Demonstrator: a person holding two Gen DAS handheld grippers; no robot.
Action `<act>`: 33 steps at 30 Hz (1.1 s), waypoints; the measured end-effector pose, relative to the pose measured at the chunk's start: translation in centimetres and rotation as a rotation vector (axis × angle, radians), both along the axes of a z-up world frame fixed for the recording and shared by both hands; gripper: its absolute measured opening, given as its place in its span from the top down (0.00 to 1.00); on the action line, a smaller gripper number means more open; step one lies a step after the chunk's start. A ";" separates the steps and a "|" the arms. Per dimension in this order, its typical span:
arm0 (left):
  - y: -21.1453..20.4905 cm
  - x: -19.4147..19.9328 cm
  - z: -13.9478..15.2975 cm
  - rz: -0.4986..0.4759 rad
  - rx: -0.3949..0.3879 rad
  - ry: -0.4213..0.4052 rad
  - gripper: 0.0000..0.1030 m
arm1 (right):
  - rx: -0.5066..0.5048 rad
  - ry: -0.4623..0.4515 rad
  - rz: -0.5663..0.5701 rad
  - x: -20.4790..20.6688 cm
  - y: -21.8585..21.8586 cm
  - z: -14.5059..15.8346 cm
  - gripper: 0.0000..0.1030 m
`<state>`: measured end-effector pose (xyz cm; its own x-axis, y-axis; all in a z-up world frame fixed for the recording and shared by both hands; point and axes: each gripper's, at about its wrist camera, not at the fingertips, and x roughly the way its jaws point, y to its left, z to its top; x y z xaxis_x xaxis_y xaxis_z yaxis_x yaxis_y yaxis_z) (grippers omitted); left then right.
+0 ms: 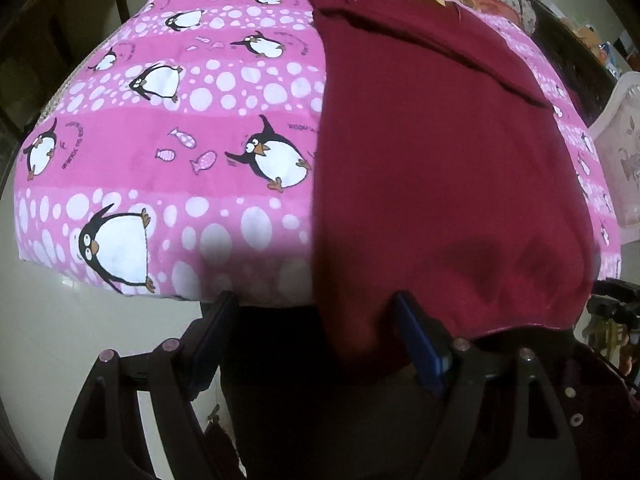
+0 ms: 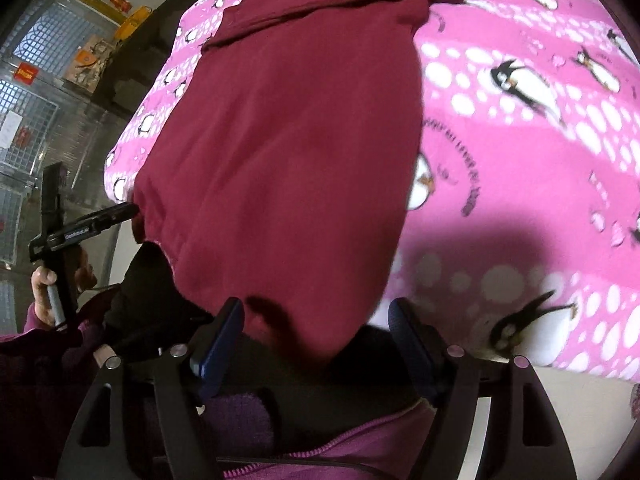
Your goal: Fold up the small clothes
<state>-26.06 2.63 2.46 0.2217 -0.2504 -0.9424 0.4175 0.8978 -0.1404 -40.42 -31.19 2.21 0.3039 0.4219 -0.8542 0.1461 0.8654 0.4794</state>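
Hanging open at the maroon garment's [image 1: 440, 184] near hem, both the left tool [image 1: 316, 340] and right tool [image 2: 316, 336] should probably pinch corners evenly before folding forward.

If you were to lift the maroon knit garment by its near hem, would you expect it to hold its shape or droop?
The maroon knit garment would probably droop: its near hem already sags over the edge of the pink penguin-print cover. The folded flap near its far end suggests soft, pliable cloth. It likely would not slip, since both fabrics look matte, though I cannot be sure.
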 end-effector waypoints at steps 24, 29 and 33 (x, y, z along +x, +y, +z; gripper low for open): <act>-1.0 -1.1 1.6 -0.079 -0.018 -0.002 0.93 | 0.066 -0.095 -0.006 -0.9 0.3 1.4 0.87; -0.7 -0.9 4.2 -0.094 -0.053 -0.028 0.93 | 0.108 -0.169 -0.005 -0.9 -0.5 3.9 0.87; -1.1 -0.4 5.7 -0.098 -0.062 -0.055 0.94 | 0.135 -0.205 -0.038 -0.7 -1.5 4.9 0.87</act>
